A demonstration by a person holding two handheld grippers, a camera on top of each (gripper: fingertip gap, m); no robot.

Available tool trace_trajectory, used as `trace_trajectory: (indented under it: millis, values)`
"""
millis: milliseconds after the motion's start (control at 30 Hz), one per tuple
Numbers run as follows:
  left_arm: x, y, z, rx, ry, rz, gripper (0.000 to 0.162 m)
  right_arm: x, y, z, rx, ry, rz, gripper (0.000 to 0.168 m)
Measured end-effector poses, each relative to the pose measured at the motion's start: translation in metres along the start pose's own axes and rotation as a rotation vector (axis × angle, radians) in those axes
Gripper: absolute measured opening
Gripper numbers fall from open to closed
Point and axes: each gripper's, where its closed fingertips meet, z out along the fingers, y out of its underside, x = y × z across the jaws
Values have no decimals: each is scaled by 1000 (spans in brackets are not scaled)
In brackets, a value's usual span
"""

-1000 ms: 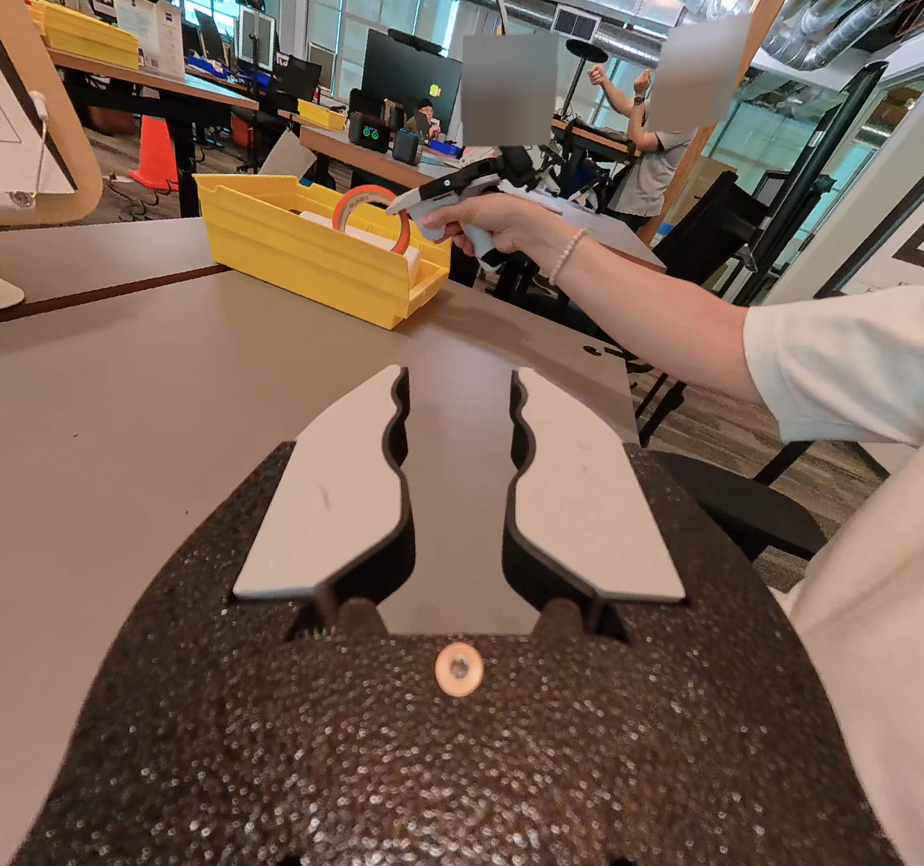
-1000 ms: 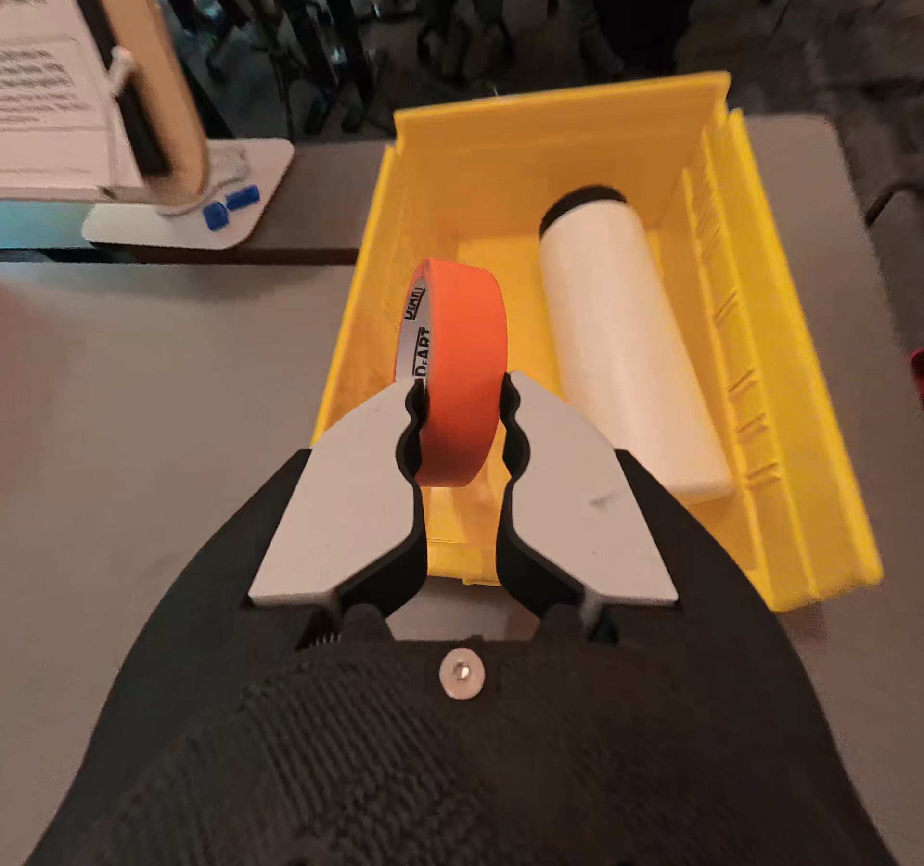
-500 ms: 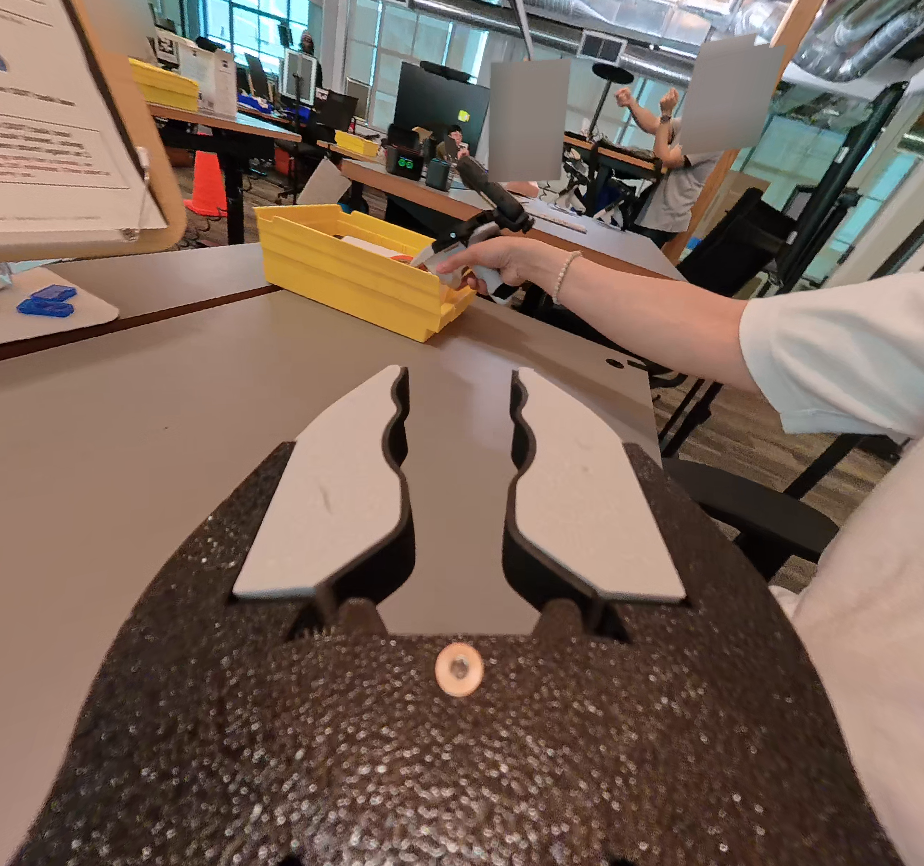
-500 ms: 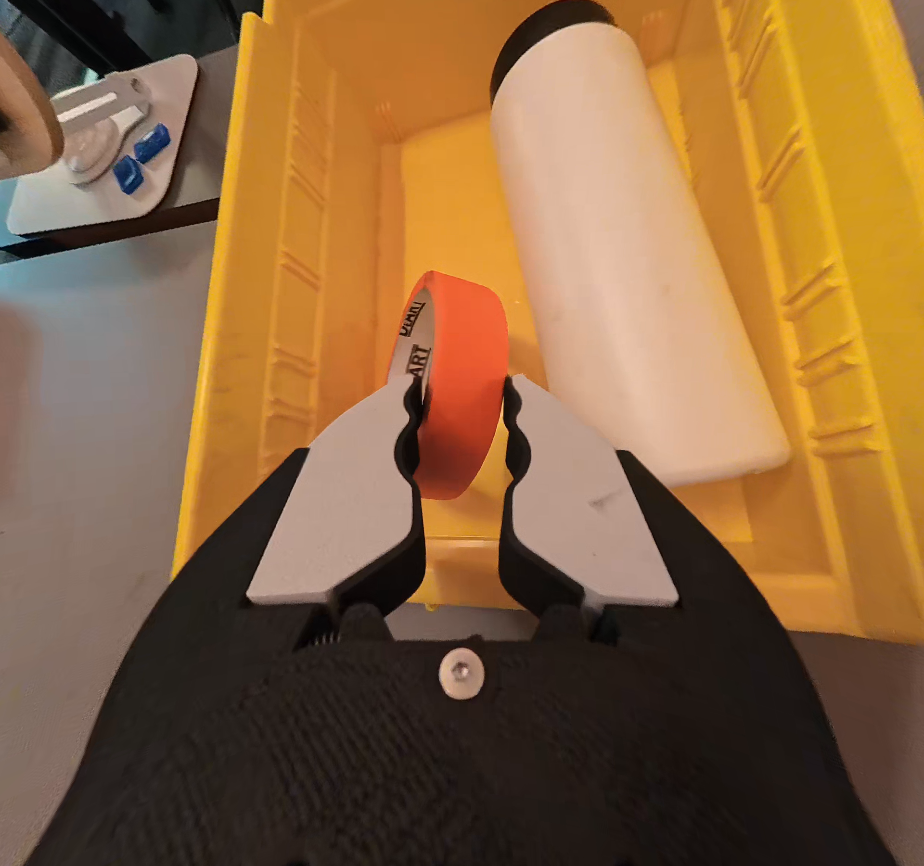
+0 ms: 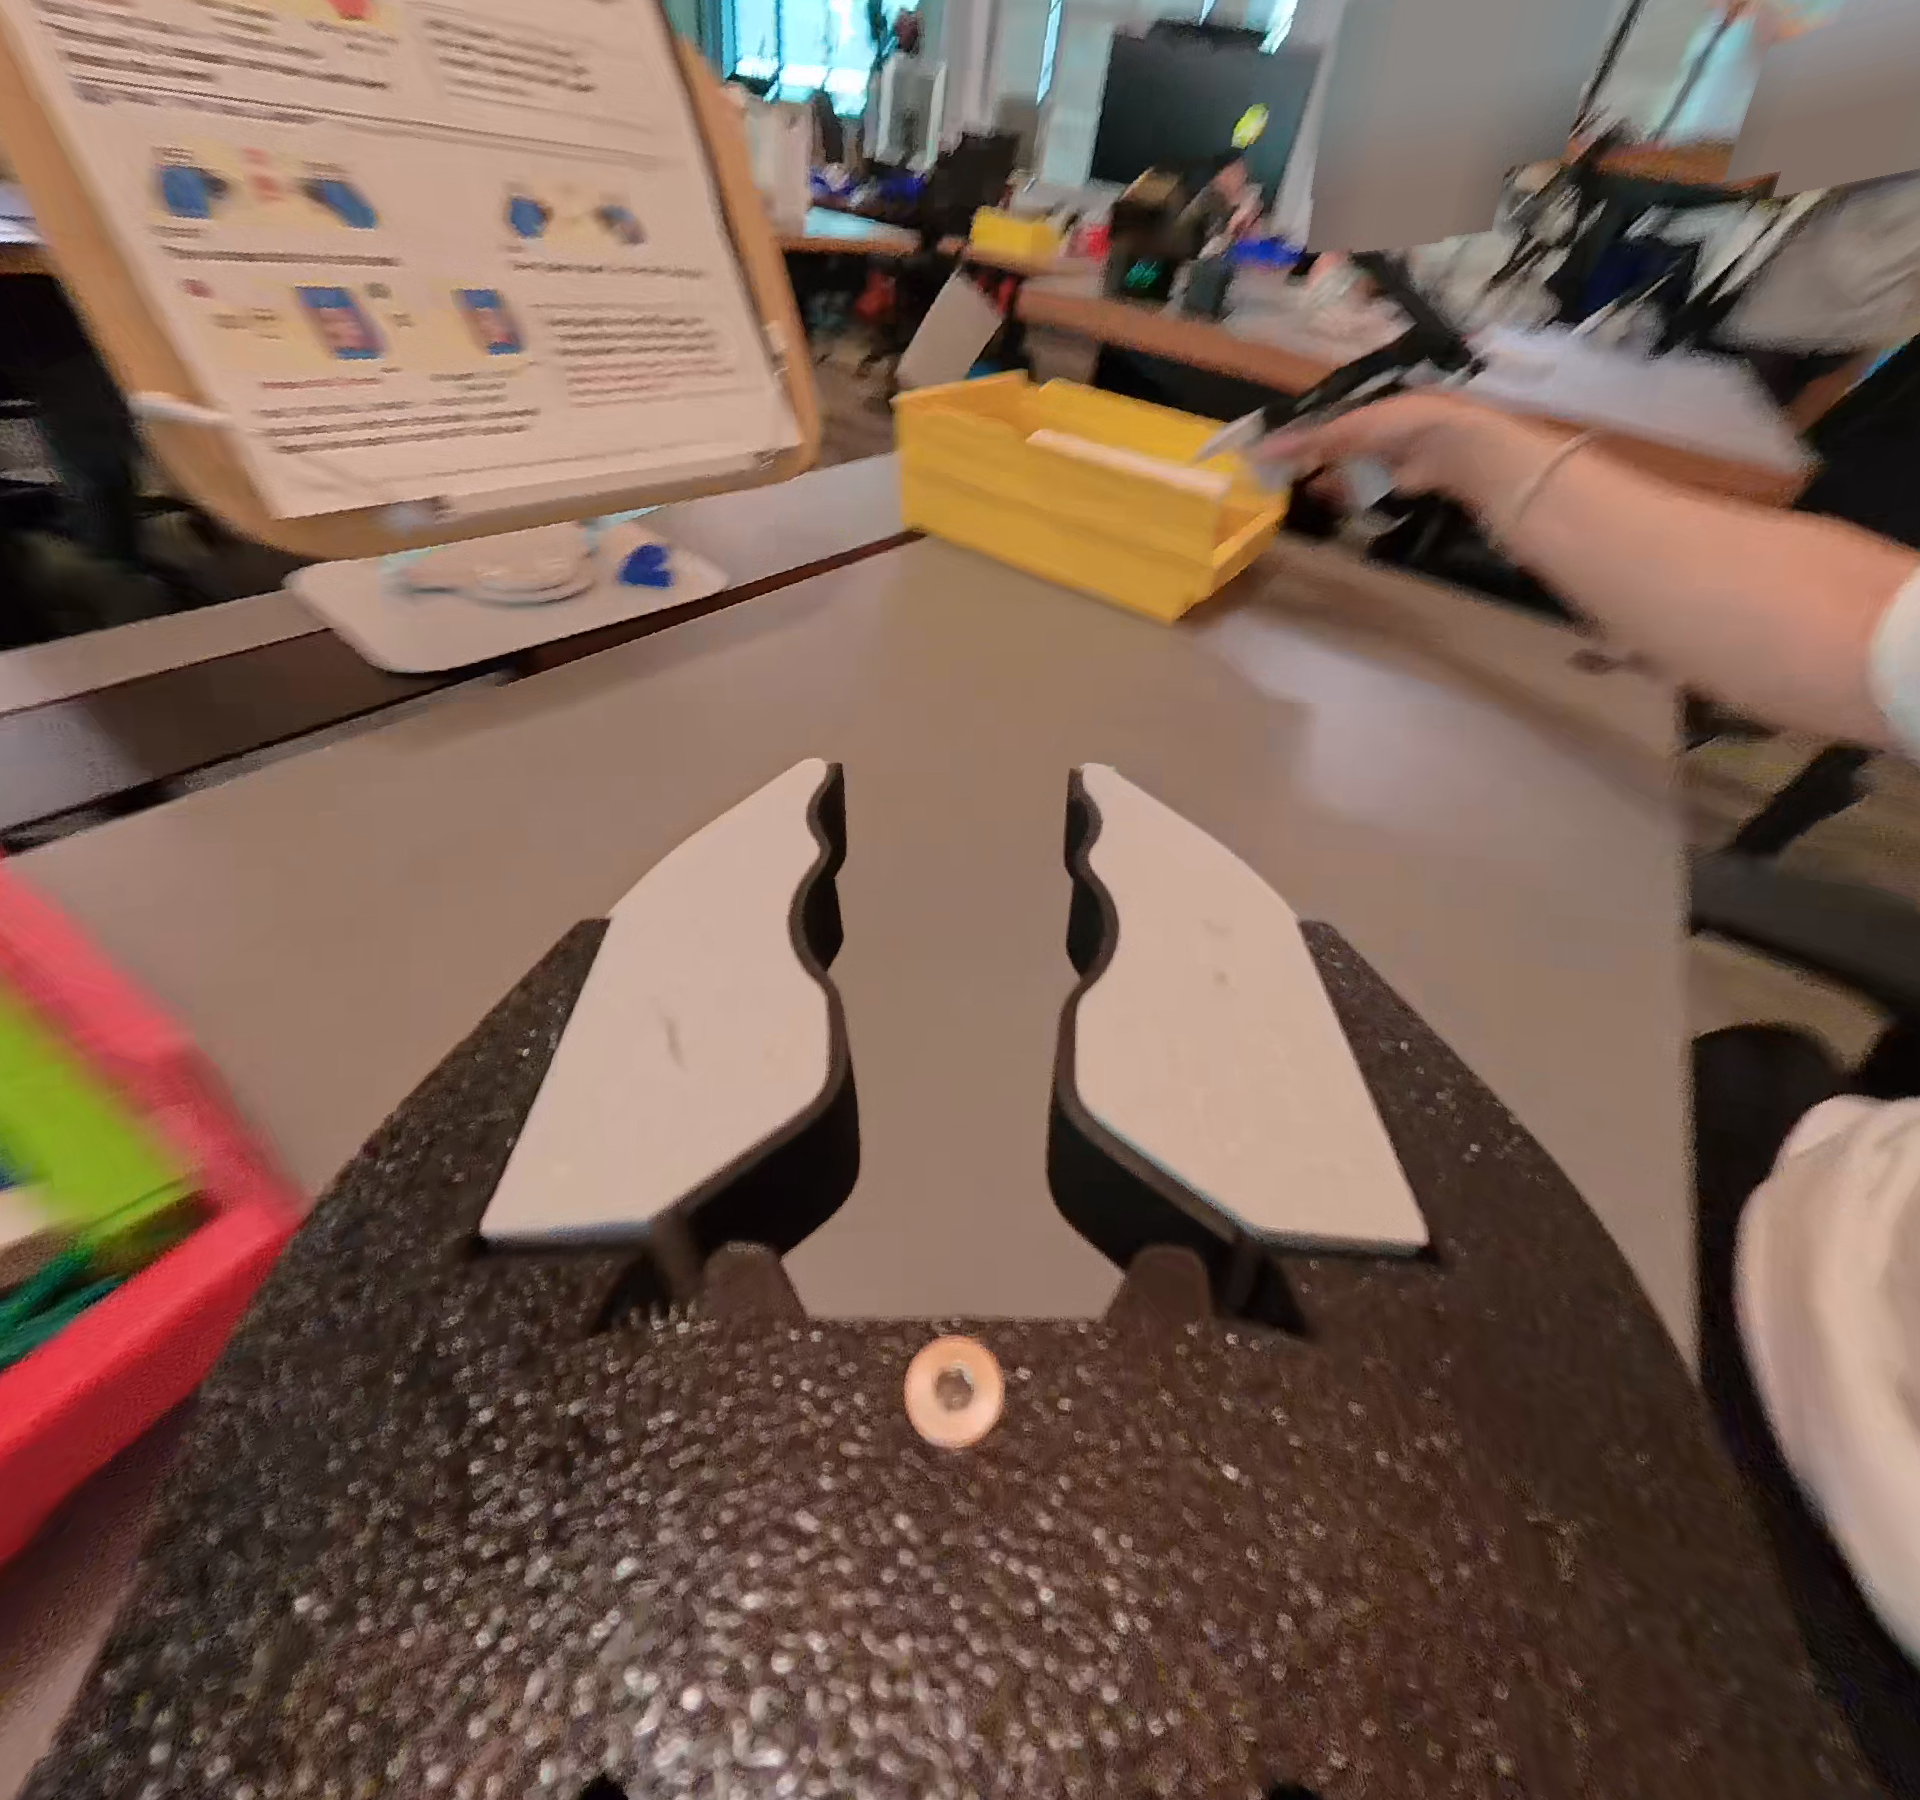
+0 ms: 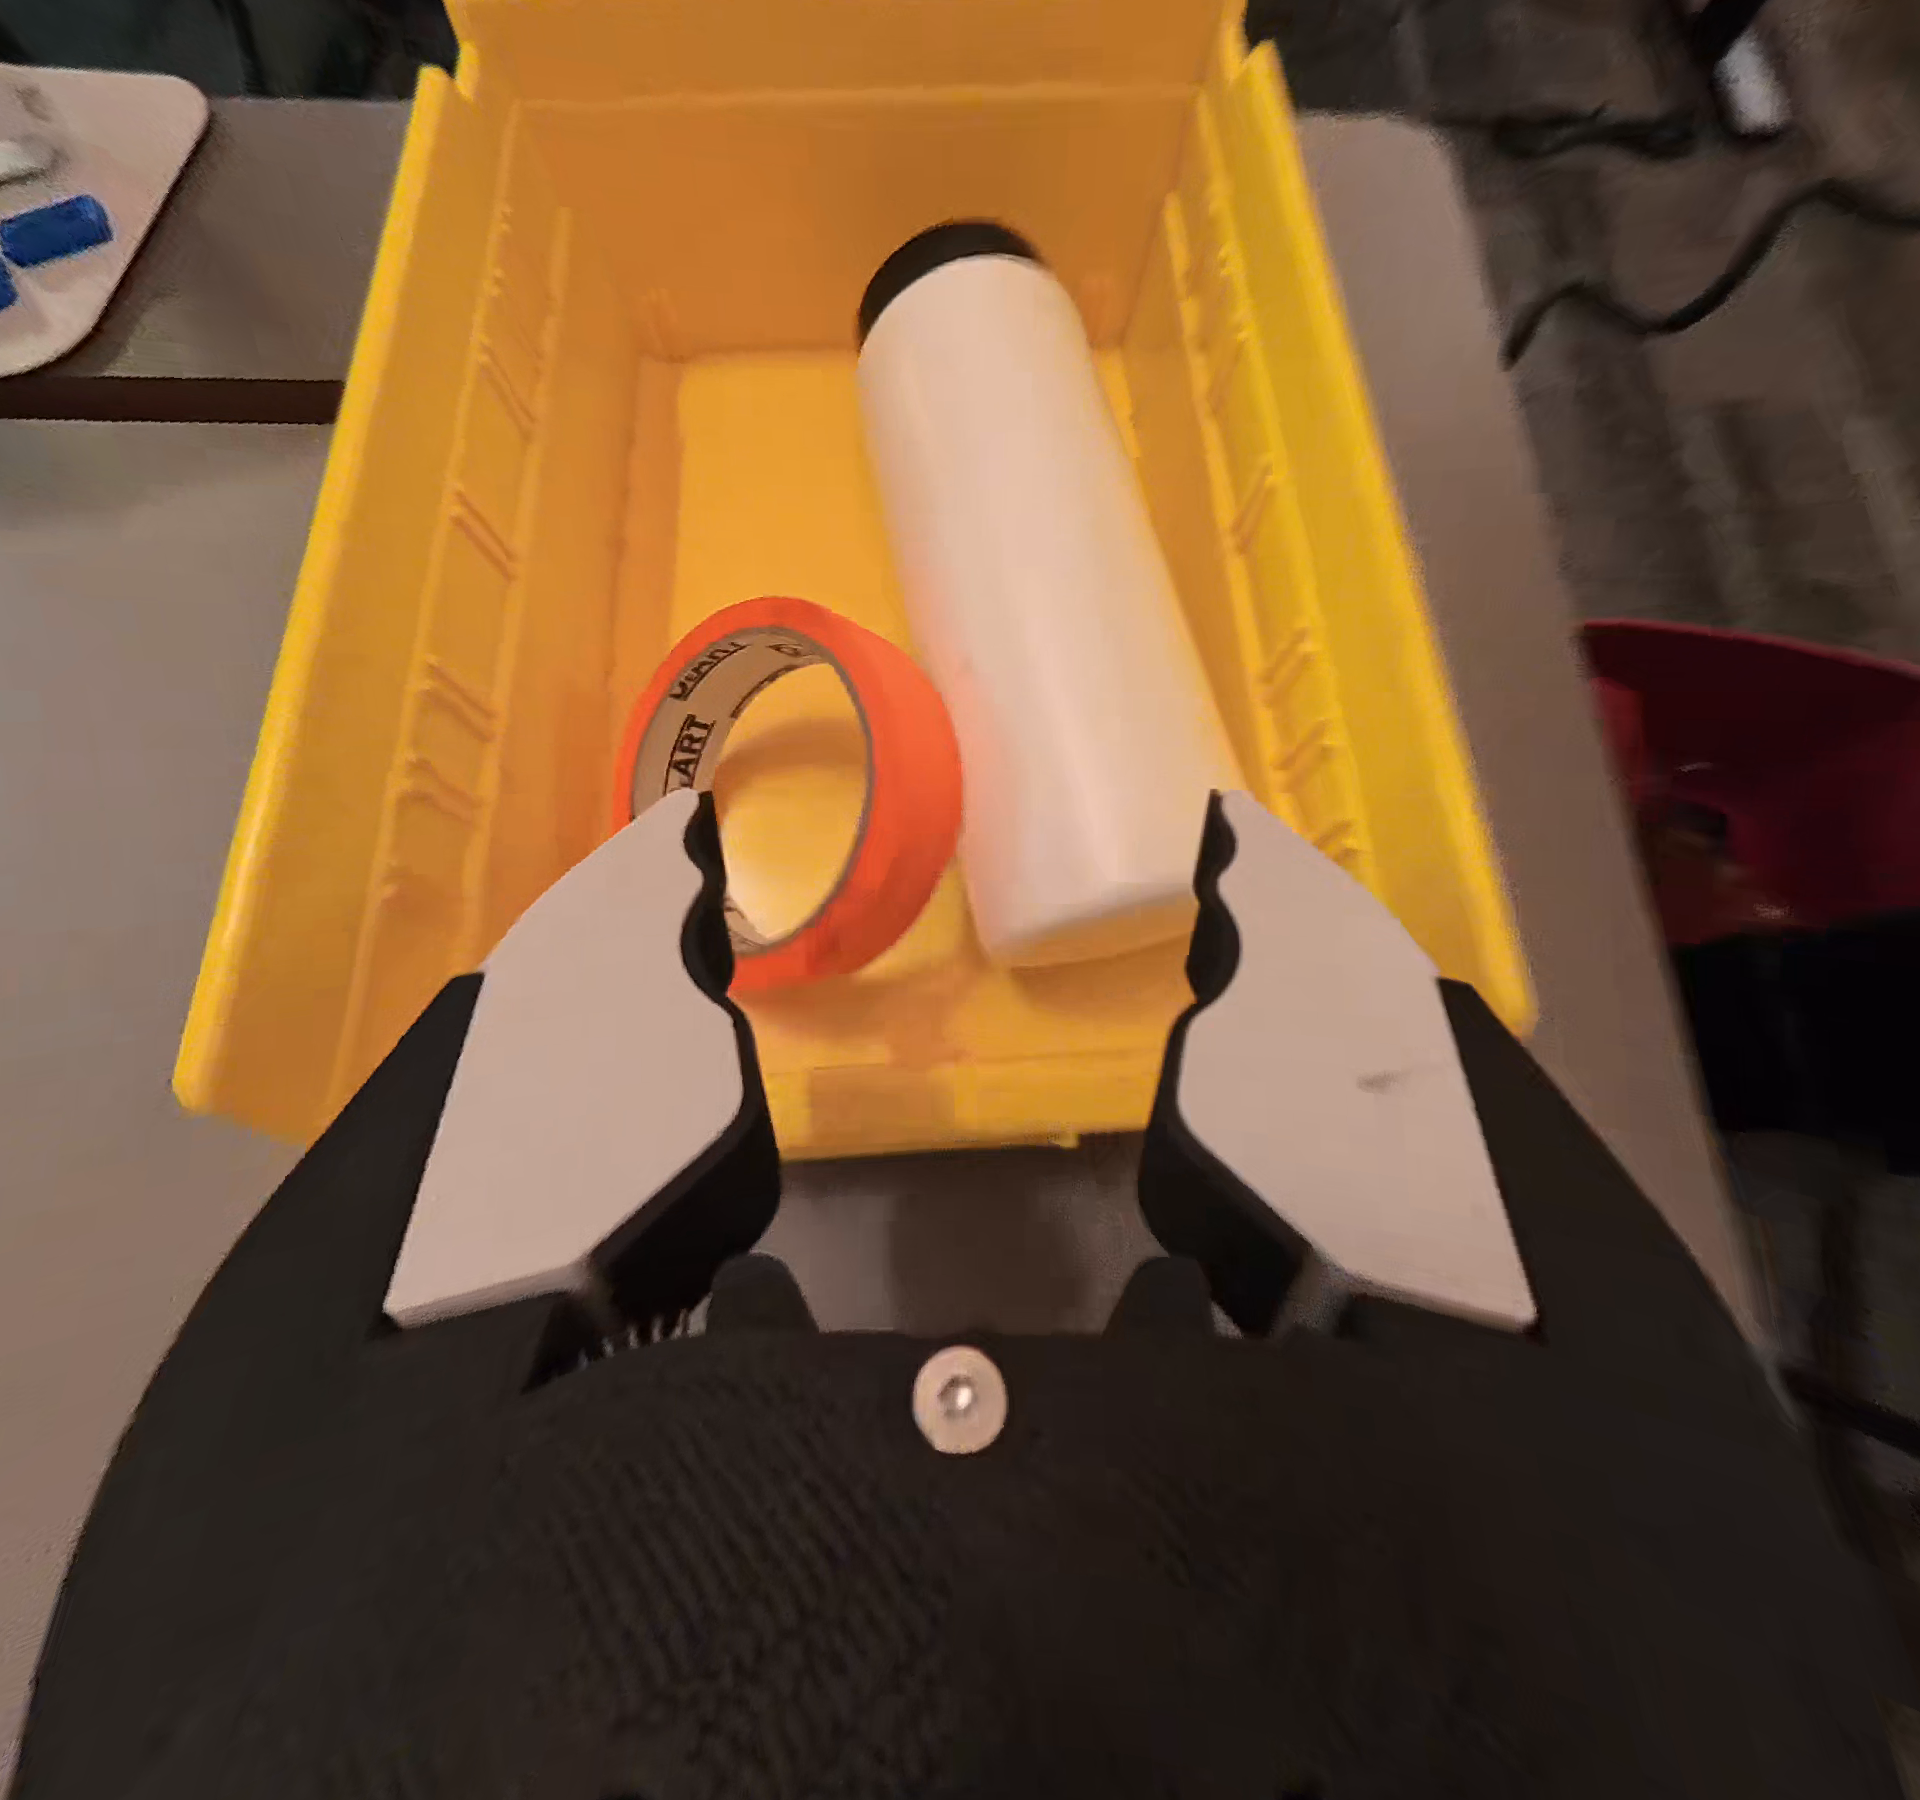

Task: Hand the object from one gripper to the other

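In the left wrist view, the left tongs (image 5: 948, 794) hover over the grey tabletop (image 5: 1039, 670) with their fingers apart and nothing between them. Far ahead, a yellow bin (image 5: 1070, 514) sits on the tabletop, and a hand (image 5: 1382, 446) holds the right tongs (image 5: 1226, 441) just over the bin's near corner; that part is blurred, so the spread of those tongs cannot be told from here. A board with a printed sheet (image 5: 416, 192) stands on a white base to the left, and a red tray (image 5: 114, 1262) with something green in it shows at the left edge.

In the right wrist view, the right tongs (image 6: 956, 815) are held wide apart above the near end of the yellow bin (image 6: 312, 763), gripping nothing. The orange tape roll (image 6: 821, 794) lies inside the bin, tilted with its open core facing up and toward the camera, free of both fingers though the left fingertip (image 6: 665, 836) overlaps its rim in the picture. Just to its right a white bottle (image 6: 1029, 607) with a dark cap lies on its side, lengthwise in the bin, close beside or touching the roll.
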Motion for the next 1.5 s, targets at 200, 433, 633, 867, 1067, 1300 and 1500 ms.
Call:
trace_trajectory:
  millis: [200, 433, 633, 867, 1067, 1300, 1500]
  values:
    - [-95, 13, -64, -387, -253, 247, 50, -42, -13, -64, 205, -46, -114, 105]
    - [-203, 24, -135, -885, -455, 356, 50, -178, 8, -99, 330, -390, -232, 103]
    - [-241, 33, -139, -1112, -386, 361, 45, -242, 21, -96, 332, -556, -285, 100]
    - [-255, 84, -135, -1448, -241, 376, 41, -279, 31, -105, 326, -681, -363, 98]
    - [-266, 108, -141, -1608, -232, 324, 30, -288, 43, -107, 306, -684, -463, 97]
    - [-268, 107, -144, -1586, -321, 246, 24, -295, 44, -108, 310, -728, -443, 94]
    - [-241, 27, -108, -1115, -413, 202, 23, -306, 26, -128, 437, -767, -410, 92]
